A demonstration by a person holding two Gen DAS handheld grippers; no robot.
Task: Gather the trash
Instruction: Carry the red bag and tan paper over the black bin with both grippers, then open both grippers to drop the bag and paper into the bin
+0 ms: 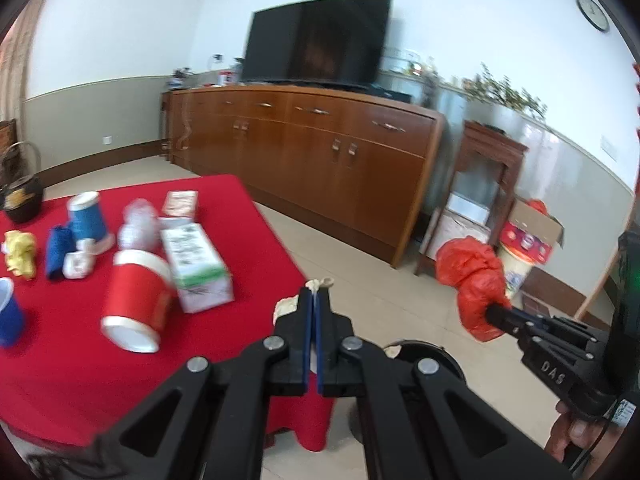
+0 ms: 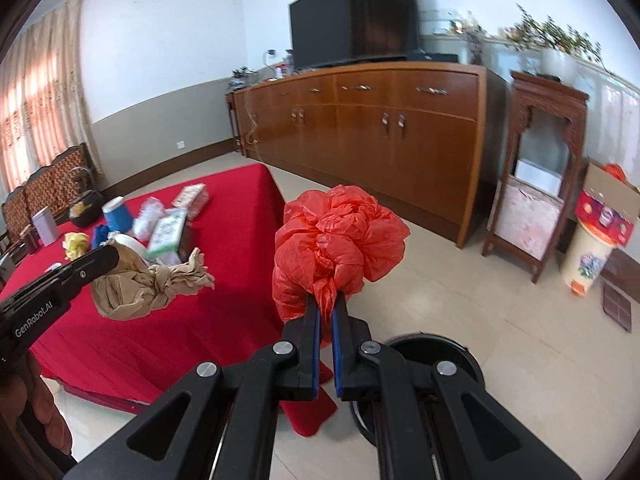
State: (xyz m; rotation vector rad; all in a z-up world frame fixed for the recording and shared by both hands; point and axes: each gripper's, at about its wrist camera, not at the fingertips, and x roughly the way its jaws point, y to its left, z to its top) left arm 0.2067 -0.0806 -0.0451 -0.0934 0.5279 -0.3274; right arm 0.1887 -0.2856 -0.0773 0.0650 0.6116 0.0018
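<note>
- Red cloth on table (image 1: 248, 216), taken as landmark for all places.
- Left gripper (image 1: 316, 292) clamped tight on tan bag (image 2: 136, 288); held over table's near right corner, clear of the cloth.
- Right gripper (image 2: 326, 300) clamped tight on red bag (image 2: 340, 240); held off table's right edge, above tiled floor (image 2: 460, 320).
- Left on table, well back from that corner: red cup (image 1: 136, 300) on its side, carton (image 1: 196, 260) just beside it, clear bottle (image 1: 138, 224), blue cup (image 1: 86, 216), yellow wad (image 1: 20, 252), packet (image 1: 180, 202) toward far edge.
- Dark pot (image 1: 22, 200) at table's far left.
- Cabinet (image 1: 320, 152) with TV (image 1: 316, 40) beyond table, against wall.
- Bin (image 2: 588, 260) far right of table, past wooden stand (image 2: 536, 184).
</note>
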